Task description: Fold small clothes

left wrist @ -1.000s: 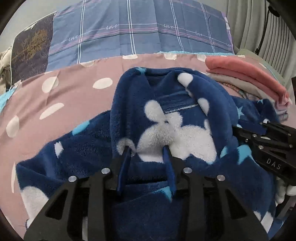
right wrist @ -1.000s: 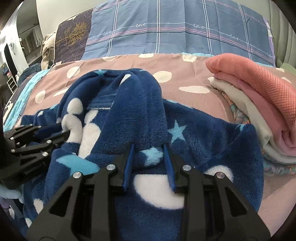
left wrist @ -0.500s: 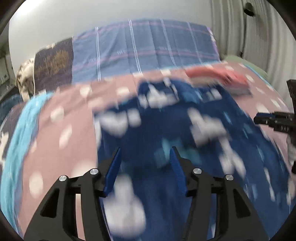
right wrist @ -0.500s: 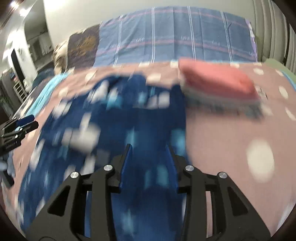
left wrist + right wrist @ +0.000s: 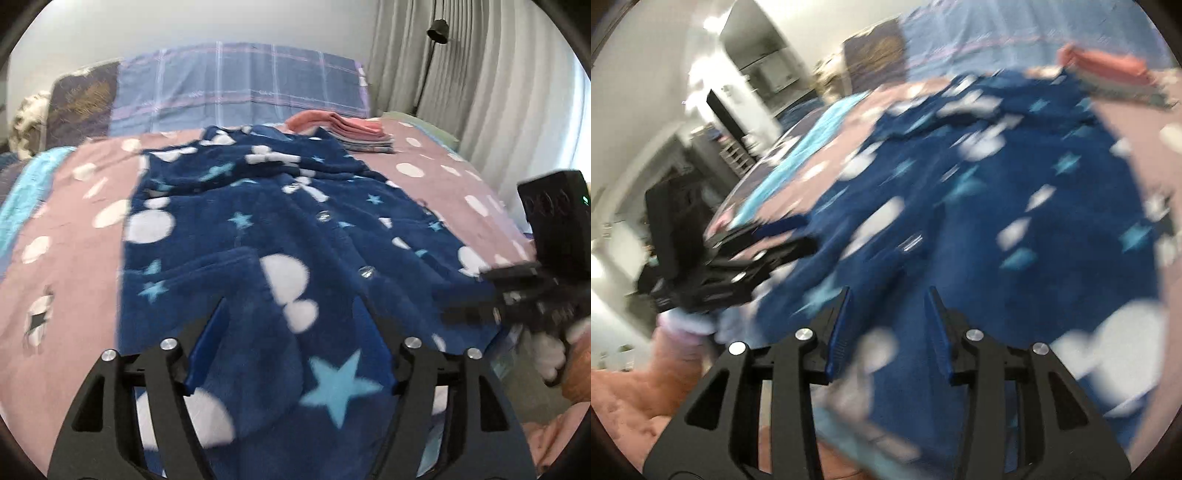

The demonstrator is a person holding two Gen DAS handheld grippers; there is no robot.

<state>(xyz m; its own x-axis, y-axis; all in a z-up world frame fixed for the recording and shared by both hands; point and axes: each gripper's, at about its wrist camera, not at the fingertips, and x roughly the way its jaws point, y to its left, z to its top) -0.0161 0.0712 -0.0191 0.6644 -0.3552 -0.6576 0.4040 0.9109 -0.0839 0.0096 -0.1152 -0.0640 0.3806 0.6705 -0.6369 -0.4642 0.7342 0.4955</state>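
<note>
A navy fleece garment (image 5: 280, 236) with white blobs and light blue stars lies spread out on the pink dotted bed sheet (image 5: 70, 229). It also fills the blurred right wrist view (image 5: 997, 206). My left gripper (image 5: 295, 314) is open, its jaws wide apart over the garment's near edge. My right gripper (image 5: 888, 310) is open over the near hem; it also shows at the right of the left wrist view (image 5: 491, 295). The left gripper shows at the left of the right wrist view (image 5: 768, 254).
A stack of folded clothes (image 5: 347, 133), pink on top, sits at the far right of the bed by the blue plaid pillow (image 5: 240, 85). Grey curtains (image 5: 480, 85) hang on the right. A room with furniture (image 5: 713, 122) opens to the left.
Both grippers let go of the bunched garment and pulled back toward me. The garment went from a heap to lying spread flat. The left jaws opened wider.
</note>
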